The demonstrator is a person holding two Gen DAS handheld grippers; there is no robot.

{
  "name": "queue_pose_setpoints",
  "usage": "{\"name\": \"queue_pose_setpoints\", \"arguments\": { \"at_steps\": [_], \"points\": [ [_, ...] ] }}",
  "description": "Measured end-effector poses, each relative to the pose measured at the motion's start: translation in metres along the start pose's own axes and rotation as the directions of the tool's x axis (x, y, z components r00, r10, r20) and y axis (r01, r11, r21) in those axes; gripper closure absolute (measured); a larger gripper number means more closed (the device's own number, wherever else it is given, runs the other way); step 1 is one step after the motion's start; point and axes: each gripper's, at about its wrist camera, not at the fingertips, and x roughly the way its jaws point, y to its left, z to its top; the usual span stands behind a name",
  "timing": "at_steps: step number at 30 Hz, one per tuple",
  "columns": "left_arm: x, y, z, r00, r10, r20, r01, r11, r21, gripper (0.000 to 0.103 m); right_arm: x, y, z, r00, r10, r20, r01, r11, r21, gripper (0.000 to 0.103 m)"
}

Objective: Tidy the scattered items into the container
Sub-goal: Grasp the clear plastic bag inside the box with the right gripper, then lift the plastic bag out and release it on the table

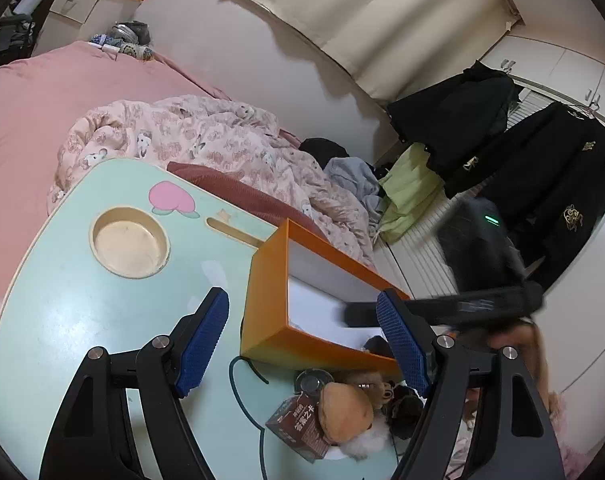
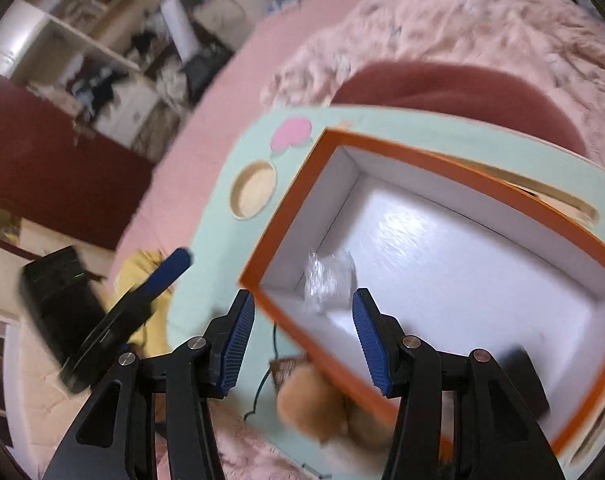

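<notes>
On the mint bed table (image 1: 102, 300), my 2 grippers, left gripper (image 1: 302, 344) and right gripper (image 2: 302, 336), gape empty; orange box (image 2: 286, 216) holds 1 clear wrapper (image 2: 328, 280), plush toys (image 1: 344, 408) and carton (image 1: 298, 424) remain outside.

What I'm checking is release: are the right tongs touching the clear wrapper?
Cannot tell. Right wrist view: the clear wrapper nearly meets the right tongs, but blur hides any gap.

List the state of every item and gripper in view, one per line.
orange box: open, no lid, upright on the table
clear plastic wrapper: crumpled, inside the box
plush toys: piled on the table, outside the box
small brown carton: outside the box, beside the plush
left gripper: open, empty
right gripper: open, empty, above the box
</notes>
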Motion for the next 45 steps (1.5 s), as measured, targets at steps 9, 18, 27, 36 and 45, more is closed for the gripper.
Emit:
{"name": "queue_pose_setpoints", "arguments": {
  "at_steps": [9, 18, 27, 36, 45],
  "points": [
    [0.0, 0.002, -0.003, 1.0, -0.007, -0.007, 0.007, 1.0, -0.006, 0.027, 0.051, -0.006, 0.021, 0.988, -0.086, -0.127, 0.081, 0.996, -0.043, 0.073],
    [0.0, 0.0, -0.006, 1.0, -0.009, -0.017, 0.009, 1.0, 0.002, 0.027, -0.035, -0.016, 0.002, 0.987, -0.059, 0.149, 0.063, 0.998, -0.023, 0.074],
    [0.003, -0.014, -0.008, 0.999, -0.018, -0.031, 0.019, 0.999, 0.031, 0.027, -0.109, 0.0, -0.132, 0.918, -0.084, 0.387, 0.108, 0.993, -0.041, 0.073],
    [0.029, -0.058, -0.015, 0.99, -0.001, -0.139, 0.02, 0.991, 0.134, 0.027, -0.067, -0.019, -0.174, 0.915, -0.14, 0.379, 0.132, 0.99, 0.048, 0.07],
    [0.083, -0.122, -0.007, 0.947, 0.148, -0.287, -0.04, 0.936, 0.35, 0.027, -0.077, -0.012, -0.203, 0.793, -0.141, 0.593, 0.143, 0.989, 0.043, 0.049]
  ]
}}
